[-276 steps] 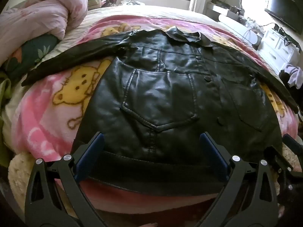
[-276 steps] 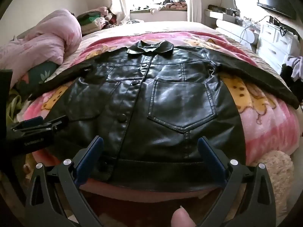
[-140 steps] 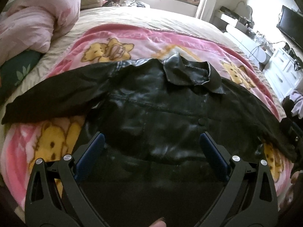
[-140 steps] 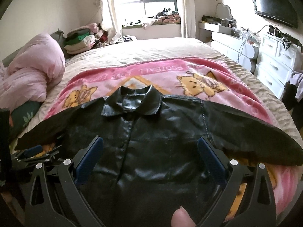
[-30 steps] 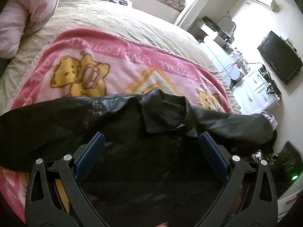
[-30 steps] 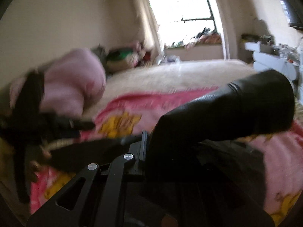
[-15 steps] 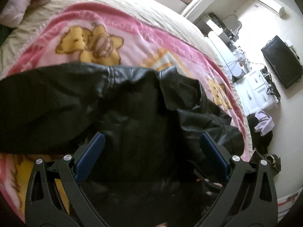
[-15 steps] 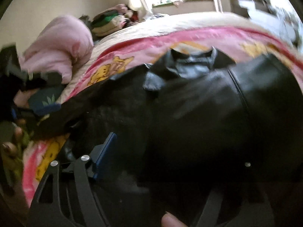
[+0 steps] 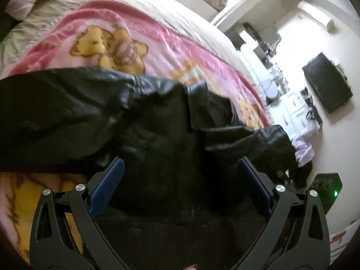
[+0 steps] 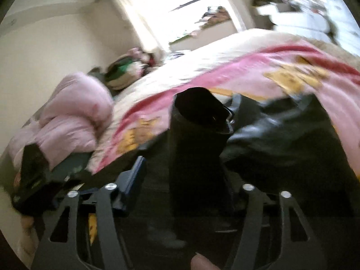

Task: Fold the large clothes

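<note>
Two views, left wrist first. My left gripper [image 9: 180, 175] has its jaws spread wide, blue-padded fingers [image 9: 108, 186] well apart, nothing between them but air. Below and ahead of the jaws lies the black leather jacket [image 9: 157, 135], spread on the pink blanket with yellow cartoon bears [image 9: 108, 45]. Its collar [image 9: 202, 103] sits ahead of the jaws, a little to the right. One sleeve [image 9: 56, 103] runs out far to the left of my left finger. The other sleeve [image 9: 258, 141] is brought in over the body, its cuff end just ahead of my right finger. Beyond the blanket's far right edge: a white dresser [image 9: 294, 114] and a black flat screen [image 9: 326, 85] on the wall. View is slightly blurred.

Right wrist view, strongly blurred. My right gripper [image 10: 186, 180] has its jaws partly closed on the jacket sleeve; the black cuff [image 10: 200, 110] stands up between the fingers, open end facing forward. The left blue pad [image 10: 132, 180] shows beside the sleeve; the right pad is hidden by leather. More of the jacket lies ahead and to the right of the jaws on the blanket. Far left of the jaws, a rolled pink quilt [image 10: 74, 117]. Straight ahead in the distance, a bright window [image 10: 175, 6]. A fingertip shows at the bottom edge of the frame.
</note>
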{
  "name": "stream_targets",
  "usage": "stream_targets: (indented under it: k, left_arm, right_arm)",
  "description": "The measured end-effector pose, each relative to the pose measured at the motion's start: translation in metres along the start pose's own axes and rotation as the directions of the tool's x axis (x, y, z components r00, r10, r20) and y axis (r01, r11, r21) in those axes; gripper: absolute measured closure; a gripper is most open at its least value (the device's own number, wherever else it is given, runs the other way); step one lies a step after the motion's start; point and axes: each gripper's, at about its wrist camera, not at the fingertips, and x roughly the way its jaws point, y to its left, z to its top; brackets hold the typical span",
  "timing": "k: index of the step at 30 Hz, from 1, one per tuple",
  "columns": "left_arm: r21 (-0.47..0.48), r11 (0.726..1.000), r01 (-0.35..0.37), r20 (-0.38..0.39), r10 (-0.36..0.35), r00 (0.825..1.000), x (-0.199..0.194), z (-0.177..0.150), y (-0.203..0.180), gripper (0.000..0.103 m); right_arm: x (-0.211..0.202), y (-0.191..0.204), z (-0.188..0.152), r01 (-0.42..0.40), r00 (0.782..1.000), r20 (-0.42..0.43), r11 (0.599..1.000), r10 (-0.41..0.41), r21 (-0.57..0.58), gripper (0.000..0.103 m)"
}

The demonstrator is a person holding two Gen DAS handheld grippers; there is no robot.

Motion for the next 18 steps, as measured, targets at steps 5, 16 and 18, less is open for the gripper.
stream_targets:
  k: [5,16,18]
  left_arm:
    - [-0.033,0.999,0.022,0.038,-0.021,0.999,-0.02,0.011,0.016,0.009]
    - [-0.047,0.995,0.092,-0.062,-0.095,0.994,0.015,0.006,0.027,0.009]
    - [-0.042,0.995,0.089,-0.094,-0.093,0.991,0.028,0.004,0.026,0.009]
  right_arm:
    - [0.003,0.038,-0.006,-0.084,0.996,-0.045,0.989,0.079,-0.119,0.019]
    - [-0.007,0.01,-0.016,0.028,0.997,-0.066,0.991,-0.037,-0.134,0.017]
    - [-0.015,-0.002,-0.013,0.054,0.997,-0.051,0.991,-0.06,-0.12,0.017]
